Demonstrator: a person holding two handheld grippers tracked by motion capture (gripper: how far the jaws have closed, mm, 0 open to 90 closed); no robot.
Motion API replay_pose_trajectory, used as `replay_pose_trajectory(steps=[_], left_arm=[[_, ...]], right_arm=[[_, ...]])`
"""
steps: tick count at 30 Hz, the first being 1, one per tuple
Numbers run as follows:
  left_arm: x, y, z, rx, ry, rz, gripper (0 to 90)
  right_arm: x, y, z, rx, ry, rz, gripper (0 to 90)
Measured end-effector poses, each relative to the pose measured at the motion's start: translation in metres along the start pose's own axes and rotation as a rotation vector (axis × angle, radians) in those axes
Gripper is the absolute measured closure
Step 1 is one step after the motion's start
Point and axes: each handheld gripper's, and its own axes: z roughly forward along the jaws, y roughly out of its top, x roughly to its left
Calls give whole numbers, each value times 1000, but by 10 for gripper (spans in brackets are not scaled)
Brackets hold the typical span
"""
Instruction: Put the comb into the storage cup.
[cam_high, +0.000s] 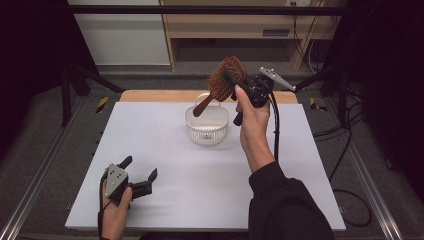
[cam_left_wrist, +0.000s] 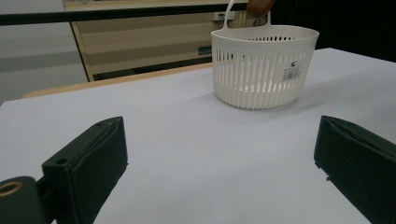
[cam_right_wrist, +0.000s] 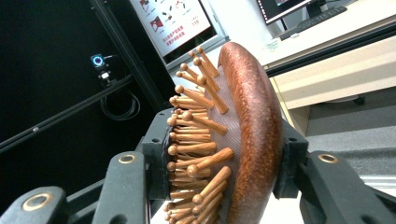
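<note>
High view: your right gripper (cam_high: 235, 80) holds the brush (cam_high: 226, 79) aloft above the basket (cam_high: 206, 126), fingers clamped on its head. Your left gripper (cam_high: 140, 170) rests on the bench (cam_high: 200, 185), fingers wide apart, holding nothing.

Right hand-held gripper (cam_high: 235, 82) raised, jaws clamped; left hand-held gripper (cam_high: 140, 172) apparently resting low, jaws apart.

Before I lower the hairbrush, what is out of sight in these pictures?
- Basket floor: high view, hidden by its own rim; left gripper view, by its slatted wall.
- Basket label: left gripper view, print too small.
- Hairbrush handle: right gripper view, cut off by the bottom edge; right claw covers part of the head.
</note>
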Motion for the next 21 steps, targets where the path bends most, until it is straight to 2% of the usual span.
replay_pose_trajectory(steps=[21], left_arm=[[0,0,0,-3,-3,2,26]], right_arm=[[-11,-10,1,4,-17,18,513]])
